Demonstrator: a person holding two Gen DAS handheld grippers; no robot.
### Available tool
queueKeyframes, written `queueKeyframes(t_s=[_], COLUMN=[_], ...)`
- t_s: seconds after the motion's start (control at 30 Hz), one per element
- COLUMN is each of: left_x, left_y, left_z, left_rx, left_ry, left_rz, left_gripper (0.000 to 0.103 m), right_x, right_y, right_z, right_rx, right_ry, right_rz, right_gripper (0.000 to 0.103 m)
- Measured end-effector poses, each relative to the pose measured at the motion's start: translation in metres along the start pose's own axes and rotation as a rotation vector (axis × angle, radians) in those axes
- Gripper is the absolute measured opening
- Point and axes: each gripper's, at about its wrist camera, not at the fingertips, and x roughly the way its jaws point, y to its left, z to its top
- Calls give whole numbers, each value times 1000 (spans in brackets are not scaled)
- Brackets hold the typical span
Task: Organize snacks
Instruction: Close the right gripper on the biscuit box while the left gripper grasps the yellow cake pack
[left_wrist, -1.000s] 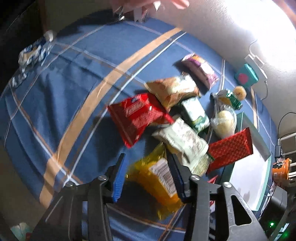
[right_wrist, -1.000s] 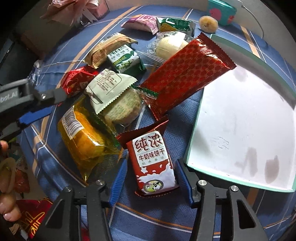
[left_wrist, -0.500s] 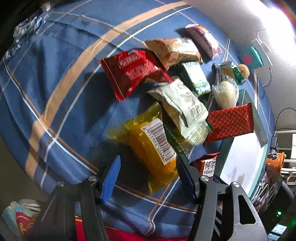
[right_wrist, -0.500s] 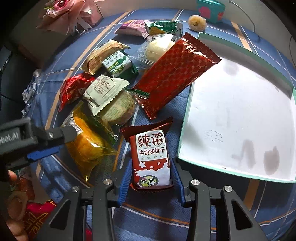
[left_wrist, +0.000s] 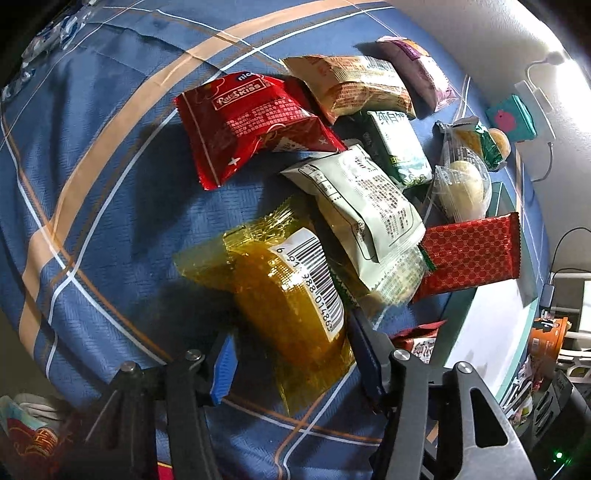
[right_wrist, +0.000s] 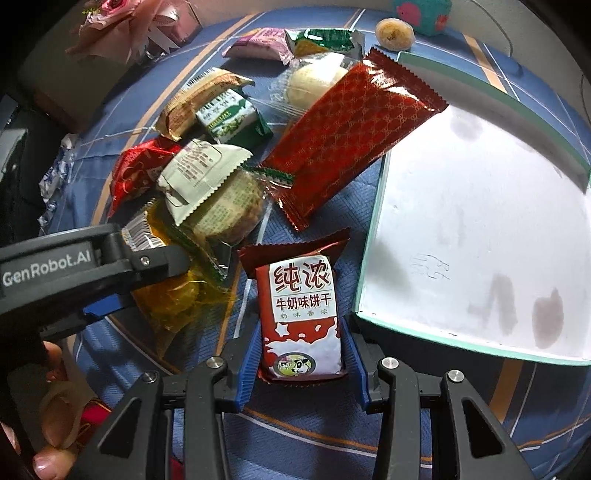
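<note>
Fingers of the right gripper (right_wrist: 301, 369) press both long sides of a red-and-white biscuit packet (right_wrist: 300, 314), gripping it; its long axis runs straight away from the camera, crimped top pointing toward the snack pile, just beside the white tray (right_wrist: 480, 236); fingers of the left gripper (left_wrist: 295, 365) stand apart, open, either side of a yellow packet (left_wrist: 284, 306) lying on the blue checked cloth (left_wrist: 92, 184), barcode up, its length running along the fingers toward a pale green packet (left_wrist: 362, 206) overlapping its far end.
</note>
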Motion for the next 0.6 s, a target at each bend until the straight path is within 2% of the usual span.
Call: queueKeyframes(t_s=[0.17,0.37,0.6], left_x=[15,12,-1], left_y=[-5,-1,7], left_z=[11,15,20], left_rx=[-6,-1,-25], left_ry=[9,1,-36], left_rz=[0,8,24], left_gripper=[57,57,47], right_x=[5,9,12], right_y=[1,6,11], right_z=[-1,2,2], right_rx=[-17,-35,-43], right_ry=[10,10,4], right_rz=[-26,-45,-56], right_gripper=[44,44,42])
